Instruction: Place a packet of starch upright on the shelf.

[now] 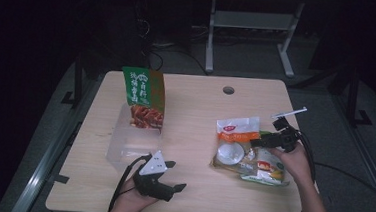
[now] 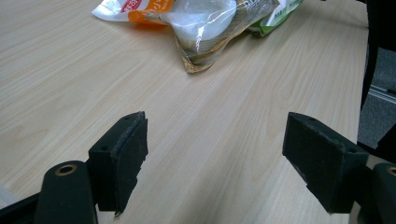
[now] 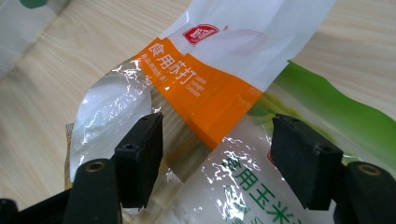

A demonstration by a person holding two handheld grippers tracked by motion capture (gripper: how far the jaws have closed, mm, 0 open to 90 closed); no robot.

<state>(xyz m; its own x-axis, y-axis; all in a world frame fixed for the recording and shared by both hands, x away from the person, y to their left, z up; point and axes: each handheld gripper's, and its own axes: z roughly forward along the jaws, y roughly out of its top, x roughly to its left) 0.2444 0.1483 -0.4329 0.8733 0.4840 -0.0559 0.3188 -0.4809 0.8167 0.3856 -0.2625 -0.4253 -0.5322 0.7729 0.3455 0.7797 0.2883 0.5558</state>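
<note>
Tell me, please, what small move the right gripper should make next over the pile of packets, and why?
Probably lower a little and close: the right gripper hovers open above the orange-banded packet, its pads not touching it yet.

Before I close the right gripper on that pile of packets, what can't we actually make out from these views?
- How many packets lie in the pile: they overlap in the high view.
- Whether the right gripper, jaws open, touches the orange-banded packet: right gripper view looks straight along them.
- Contents of the clear box behind the green bag: dim and too small.
- Small print on the packets: glare.
</note>
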